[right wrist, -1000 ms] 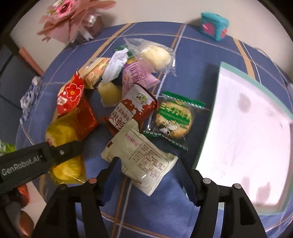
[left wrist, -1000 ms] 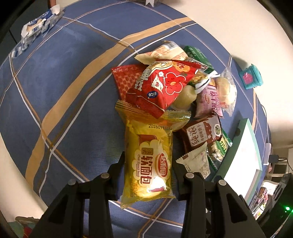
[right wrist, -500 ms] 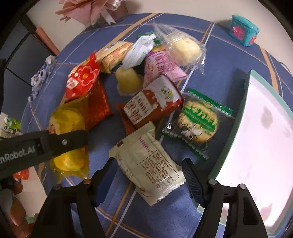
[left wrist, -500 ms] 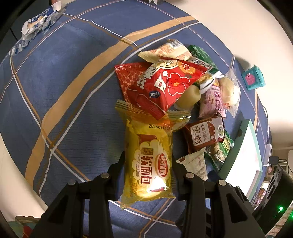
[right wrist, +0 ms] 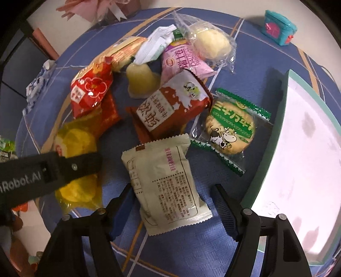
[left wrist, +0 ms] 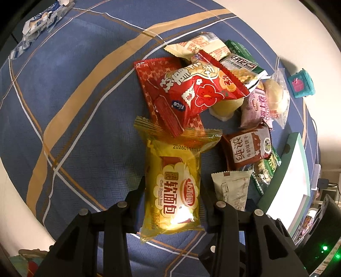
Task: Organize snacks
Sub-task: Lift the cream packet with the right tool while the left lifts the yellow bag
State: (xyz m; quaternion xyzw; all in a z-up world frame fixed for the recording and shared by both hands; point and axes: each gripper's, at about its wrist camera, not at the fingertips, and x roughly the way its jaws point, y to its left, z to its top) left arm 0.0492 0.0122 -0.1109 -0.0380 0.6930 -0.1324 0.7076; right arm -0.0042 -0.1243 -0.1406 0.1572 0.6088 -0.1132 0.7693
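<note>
Snacks heaped on a clothed table, tray at the right.

In the right wrist view, the bread packet (right wrist: 74, 147) lies leftmost, the flat sachet (right wrist: 168, 183) nearest, the milk-candy pack (right wrist: 170, 110) behind it, overlapping its far edge. The biscuit packet (right wrist: 231, 130) lies between pack and tray (right wrist: 275, 136). The small box (right wrist: 279, 29) sits far back on the tablecloth (right wrist: 251, 70).

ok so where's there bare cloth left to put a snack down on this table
Bare blue cloth lies left of the yellow bread packet, up to the crumpled wrapper at the far edge. The green-rimmed tray is bare too. The pile between the red packet and tray is crowded.
</note>
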